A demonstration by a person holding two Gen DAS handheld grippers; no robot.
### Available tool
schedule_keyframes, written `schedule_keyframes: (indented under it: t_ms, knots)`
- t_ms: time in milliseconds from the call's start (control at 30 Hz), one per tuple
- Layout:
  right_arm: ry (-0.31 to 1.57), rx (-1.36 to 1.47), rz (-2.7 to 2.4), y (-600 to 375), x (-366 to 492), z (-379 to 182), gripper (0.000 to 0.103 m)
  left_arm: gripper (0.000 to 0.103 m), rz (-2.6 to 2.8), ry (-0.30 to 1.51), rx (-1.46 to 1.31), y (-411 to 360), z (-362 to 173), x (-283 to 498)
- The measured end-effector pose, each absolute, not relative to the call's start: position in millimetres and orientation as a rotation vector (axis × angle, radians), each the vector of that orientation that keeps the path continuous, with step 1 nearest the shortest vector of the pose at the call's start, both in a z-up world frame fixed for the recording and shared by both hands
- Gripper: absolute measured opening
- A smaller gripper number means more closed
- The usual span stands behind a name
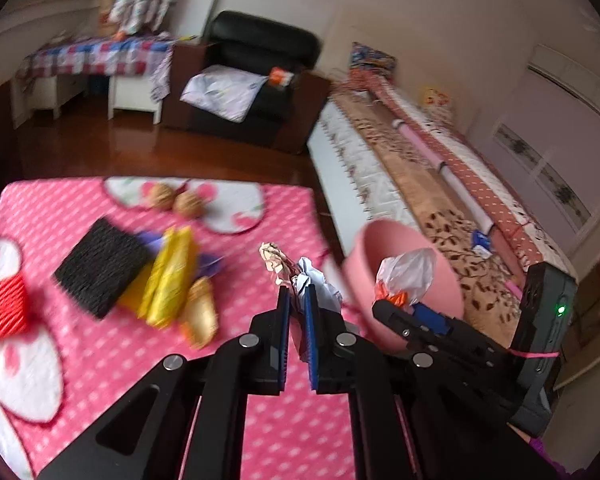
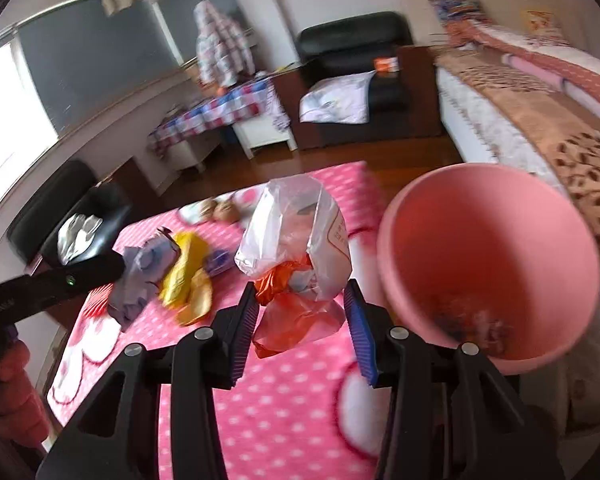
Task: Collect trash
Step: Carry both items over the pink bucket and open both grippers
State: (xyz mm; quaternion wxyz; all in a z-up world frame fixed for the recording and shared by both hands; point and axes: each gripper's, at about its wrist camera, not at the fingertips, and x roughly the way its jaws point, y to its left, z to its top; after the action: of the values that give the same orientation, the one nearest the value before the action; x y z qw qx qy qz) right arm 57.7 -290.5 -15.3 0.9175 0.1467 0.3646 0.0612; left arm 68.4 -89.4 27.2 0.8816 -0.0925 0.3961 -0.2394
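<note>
My left gripper (image 1: 296,294) is shut on a crumpled wad of white paper and wrapper (image 1: 318,286), held above the pink dotted table (image 1: 236,420). In the right wrist view that wad (image 2: 140,276) hangs at the left gripper's tip. My right gripper (image 2: 300,292) is shut on a white and orange plastic bag (image 2: 300,236), lifted off the table beside the pink bin (image 2: 488,248). Some scraps lie at the bin's bottom. In the left wrist view the bag (image 1: 410,268) sits in front of the bin's (image 1: 380,248) mouth.
On the table lie a yellow wrapper (image 1: 172,276), a black mesh pad (image 1: 104,266), a red foam net (image 1: 2,306), a gold wrapper (image 1: 202,312) and two walnuts (image 1: 188,204). A bed (image 1: 400,168) runs along the right; a black armchair (image 1: 256,80) stands beyond.
</note>
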Motion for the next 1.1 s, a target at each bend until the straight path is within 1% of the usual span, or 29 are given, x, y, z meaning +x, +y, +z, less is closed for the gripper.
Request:
schedule_keyframes:
  t_ms: [233,533,933,967,1000,1033,1067,1100]
  knots:
    - [0.725,0.334,-0.025,-345,51,-13,0.045,0.006,-0.596,0.785,-0.135,-156,39,82]
    - [0.763,0.384,-0.149,-393,53,-34,0.045,0.006,-0.646,0.835,-0.057,-229,11,101]
    - [0.802,0.43,-0.192,-418,57,-57,0.045,0.007,-0.674,0.92,-0.023,-268,-22,117]
    - [0.802,0.439,-0.194,-420,57,-57,0.045,0.01,-0.677,0.923,-0.026,-269,-22,117]
    - [0.801,0.449,-0.198,-423,56,-58,0.045,0.017,-0.679,0.923,-0.027,-269,-22,116]
    - [0.8,0.457,-0.2,-424,56,-59,0.045,0.021,-0.679,0.918,-0.029,-269,-21,116]
    - [0.798,0.466,-0.202,-426,55,-59,0.045,0.029,-0.675,0.914,-0.03,-268,-20,116]
    - [0.793,0.475,-0.205,-427,54,-59,0.046,0.034,-0.673,0.911,-0.033,-267,-19,115]
